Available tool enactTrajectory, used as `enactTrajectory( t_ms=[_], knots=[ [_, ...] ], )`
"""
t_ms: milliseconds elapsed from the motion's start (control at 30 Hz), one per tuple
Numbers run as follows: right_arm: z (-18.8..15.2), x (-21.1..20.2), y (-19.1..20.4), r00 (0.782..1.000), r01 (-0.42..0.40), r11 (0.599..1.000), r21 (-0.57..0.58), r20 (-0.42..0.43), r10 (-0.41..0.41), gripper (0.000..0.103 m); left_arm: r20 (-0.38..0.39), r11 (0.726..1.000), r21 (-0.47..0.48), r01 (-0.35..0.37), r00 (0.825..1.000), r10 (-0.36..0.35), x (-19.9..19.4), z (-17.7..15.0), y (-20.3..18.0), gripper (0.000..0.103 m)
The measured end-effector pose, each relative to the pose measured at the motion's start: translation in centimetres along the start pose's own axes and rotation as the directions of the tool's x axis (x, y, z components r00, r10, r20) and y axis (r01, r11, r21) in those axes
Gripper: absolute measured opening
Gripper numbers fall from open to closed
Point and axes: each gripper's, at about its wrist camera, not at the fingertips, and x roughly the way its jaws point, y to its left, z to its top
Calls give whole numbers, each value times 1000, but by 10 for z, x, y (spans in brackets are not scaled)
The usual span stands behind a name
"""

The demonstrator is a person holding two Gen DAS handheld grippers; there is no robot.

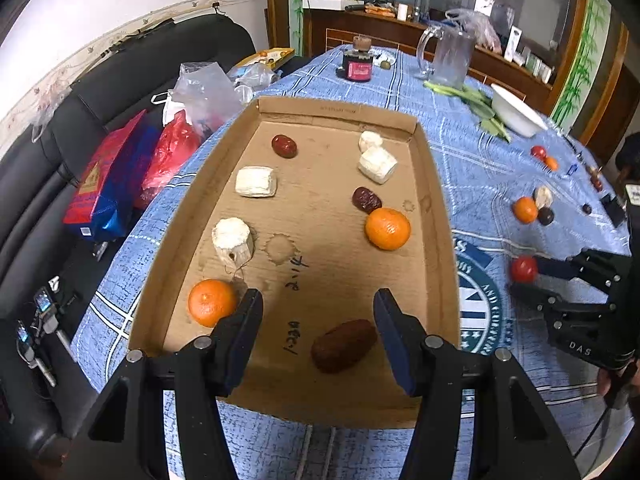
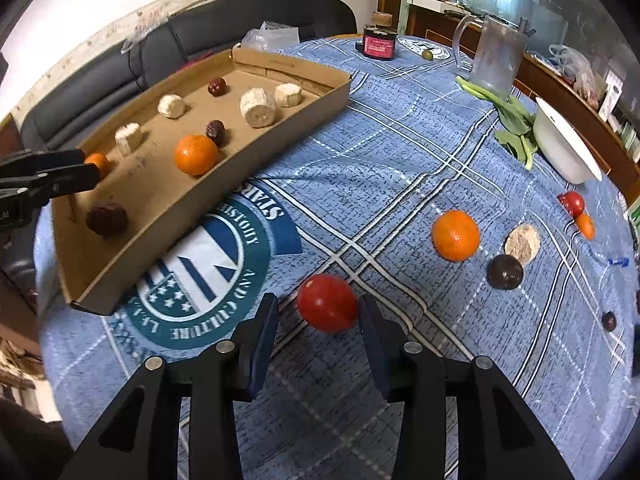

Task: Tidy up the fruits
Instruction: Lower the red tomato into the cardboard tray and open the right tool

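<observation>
While the right gripper [image 2: 318,314] hangs low over the blue checked tablecloth [image 2: 400,152], a red tomato [image 2: 327,303] sits at its fingertips, lying toward the right-hand finger [image 2: 374,344] and touching or nearly touching its pad, with a clear gap to the left-hand finger. The jaws stand apart and do not press on the tomato from both sides, so it is not clamped. In the left wrist view the same tomato [image 1: 523,269] shows at the tips of the right gripper [image 1: 524,276], to the right of the cardboard tray [image 1: 440,208].

Farther right on the cloth lie an orange [image 2: 455,235], a pale round slice [image 2: 522,244], a dark round fruit [image 2: 505,271] just near of that slice, a second small tomato [image 2: 573,203] and a small orange piece [image 2: 585,225]. A white bowl [image 2: 560,140] and green leaves [image 2: 512,128] lie beyond them, with a clear jug [image 2: 494,60] at the far side.

The left gripper [image 1: 318,300] hovers over the near end of the tray with its jaws open and nothing between the pads. A dark red date [image 1: 344,345] lies on the tray floor between the fingers, closer to the right one, not touched by either. An orange [image 1: 212,303] rests just left of the left finger [image 1: 244,332]. Farther into the tray sit white chunks [image 1: 256,181], two more dates [image 1: 366,199] and another orange [image 1: 387,228].
</observation>
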Motion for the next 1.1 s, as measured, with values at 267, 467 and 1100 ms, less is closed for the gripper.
enactTrajectory(
  t_ms=[267, 467, 1100],
  knots=[
    [14, -13, 0, 999, 2, 1000, 14, 34, -2, 31, -14, 1000, -19, -3, 1000, 3, 4, -1, 16, 57],
    [38, -28, 33, 989, -113, 994, -5, 90, 113, 31, -23, 999, -25, -23, 999, 22, 2, -2, 26, 57],
    [77, 37, 112, 985, -172, 978, -117, -28, 169, 32, -24, 992, -121, -30, 999, 27, -11, -17, 79, 57]
  ],
)
